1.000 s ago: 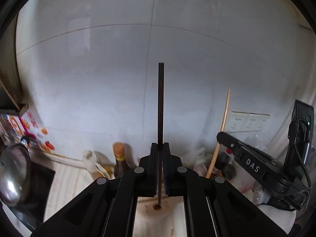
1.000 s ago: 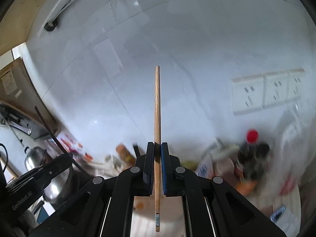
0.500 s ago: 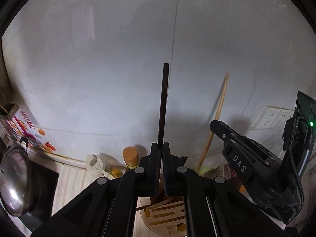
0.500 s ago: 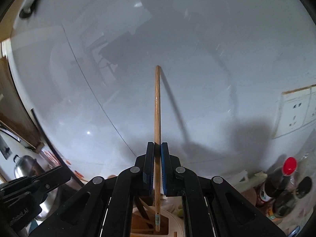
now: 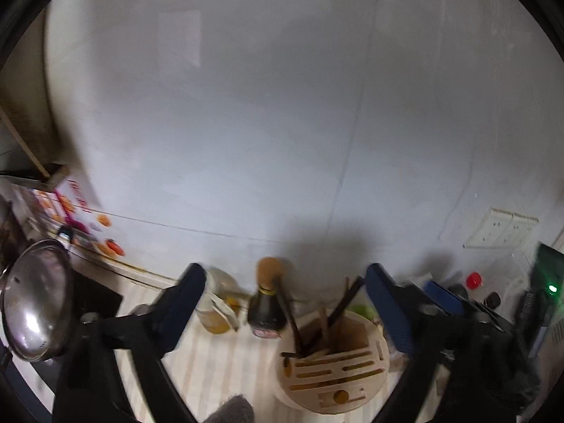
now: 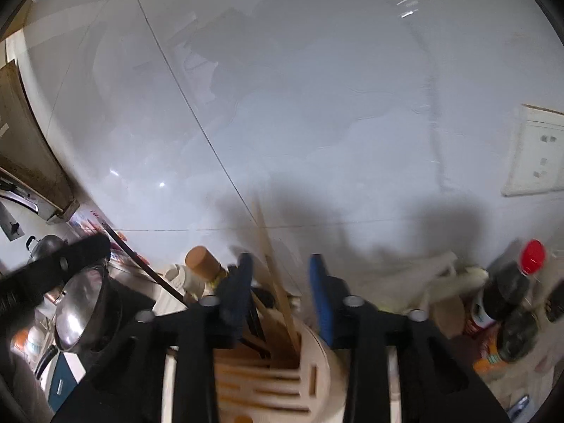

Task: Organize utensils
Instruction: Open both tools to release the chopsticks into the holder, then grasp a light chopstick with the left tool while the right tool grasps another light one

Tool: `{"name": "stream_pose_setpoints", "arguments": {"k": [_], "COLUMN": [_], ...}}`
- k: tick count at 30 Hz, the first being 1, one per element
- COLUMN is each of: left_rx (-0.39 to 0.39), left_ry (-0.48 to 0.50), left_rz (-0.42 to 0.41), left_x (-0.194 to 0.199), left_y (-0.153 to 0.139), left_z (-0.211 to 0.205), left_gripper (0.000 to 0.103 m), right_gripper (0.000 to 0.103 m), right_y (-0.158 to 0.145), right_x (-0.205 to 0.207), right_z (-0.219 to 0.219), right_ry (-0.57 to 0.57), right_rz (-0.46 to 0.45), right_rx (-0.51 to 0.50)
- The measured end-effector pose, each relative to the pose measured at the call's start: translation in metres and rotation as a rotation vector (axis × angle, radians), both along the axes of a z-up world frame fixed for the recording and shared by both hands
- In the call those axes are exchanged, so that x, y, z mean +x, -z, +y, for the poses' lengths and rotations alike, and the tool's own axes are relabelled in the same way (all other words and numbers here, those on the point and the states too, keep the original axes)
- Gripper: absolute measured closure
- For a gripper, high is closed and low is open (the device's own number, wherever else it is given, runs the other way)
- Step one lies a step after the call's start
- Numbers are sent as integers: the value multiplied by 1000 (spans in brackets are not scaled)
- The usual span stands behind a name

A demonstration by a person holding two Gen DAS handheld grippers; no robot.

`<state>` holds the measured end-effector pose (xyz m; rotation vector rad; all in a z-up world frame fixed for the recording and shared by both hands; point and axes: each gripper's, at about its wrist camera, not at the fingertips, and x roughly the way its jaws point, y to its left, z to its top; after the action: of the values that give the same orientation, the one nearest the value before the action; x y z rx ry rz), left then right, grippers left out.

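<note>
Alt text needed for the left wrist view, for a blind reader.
The left tool is open and empty above a round wooden utensil holder with dark chopsticks standing in it. A soy sauce bottle stands behind, against the white wall.

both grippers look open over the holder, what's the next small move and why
Probably lift both grippers straight up and away. The left gripper and right gripper are open with nothing between their fingers, and the dark chopstick and light chopstick stand leaning in the round wooden holder, so drawing back sideways risks knocking them.
</note>
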<state>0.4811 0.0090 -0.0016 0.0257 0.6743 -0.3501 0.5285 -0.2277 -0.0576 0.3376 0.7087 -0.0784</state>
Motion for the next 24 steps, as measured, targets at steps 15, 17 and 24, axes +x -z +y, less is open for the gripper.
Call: {"name": "stream_pose_setpoints", "arguments": {"k": [15, 17, 24], "left_rx": [75, 117, 316], "left_ry": [5, 30, 144], "left_rz": [112, 175, 369], "left_x": [-90, -101, -144], "left_y": [78, 108, 218], "left_z": [0, -10, -54], "left_gripper": [0, 0, 0], "right_gripper": [9, 9, 9], "right_y": [37, 57, 141], "right_x": [-135, -153, -202], "right_z": [-69, -78, -94], "right_ry": [206, 220, 252], "right_rz": [227, 280, 514], "right_rx": [-16, -8, 43]}}
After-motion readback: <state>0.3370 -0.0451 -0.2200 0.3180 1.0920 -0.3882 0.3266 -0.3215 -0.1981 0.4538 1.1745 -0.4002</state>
